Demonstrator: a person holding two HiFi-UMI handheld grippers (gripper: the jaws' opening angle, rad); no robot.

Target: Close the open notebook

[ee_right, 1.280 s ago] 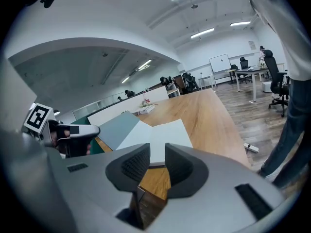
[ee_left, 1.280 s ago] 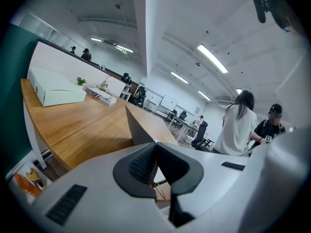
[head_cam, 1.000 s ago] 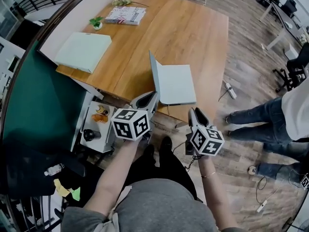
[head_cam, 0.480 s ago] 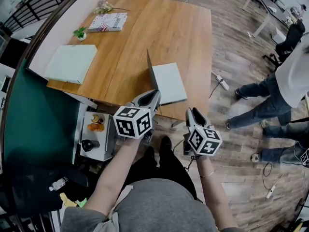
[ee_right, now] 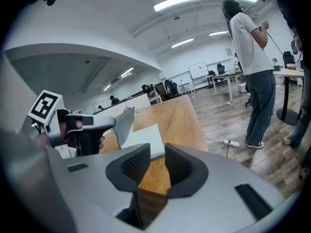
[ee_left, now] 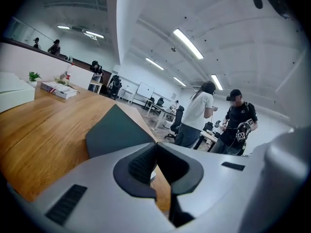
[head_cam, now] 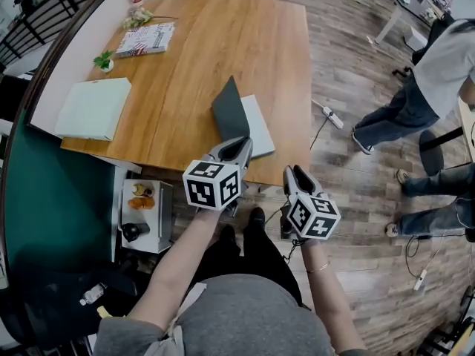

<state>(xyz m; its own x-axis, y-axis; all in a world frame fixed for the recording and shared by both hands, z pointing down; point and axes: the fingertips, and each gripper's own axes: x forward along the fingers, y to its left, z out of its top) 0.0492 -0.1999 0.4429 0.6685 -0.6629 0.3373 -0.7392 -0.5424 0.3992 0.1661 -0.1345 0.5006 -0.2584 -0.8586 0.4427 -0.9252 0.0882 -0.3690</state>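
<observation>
The notebook [head_cam: 254,124] lies at the near edge of the wooden table [head_cam: 193,58], its pale pages [ee_right: 144,140] facing up. Its dark grey cover [head_cam: 228,112] stands raised and leans over the pages; it also fills the middle of the left gripper view as a dark cover [ee_left: 116,131]. My left gripper [head_cam: 240,146] is shut with nothing between its jaws, its tips right at the notebook's near corner; whether it touches I cannot tell. My right gripper [head_cam: 291,173] hangs open and empty, off the table's edge to the right.
A pale green closed book [head_cam: 93,108], a printed magazine [head_cam: 146,39] and a small plant [head_cam: 104,61] lie at the table's far left. A low cart [head_cam: 142,206] stands under the near left edge. A power strip [head_cam: 327,114] and standing people [head_cam: 434,73] are at the right.
The notebook's cover has swung from nearly upright to leaning over the pages. My left gripper has moved right along with it; the right gripper shifted only a little.
</observation>
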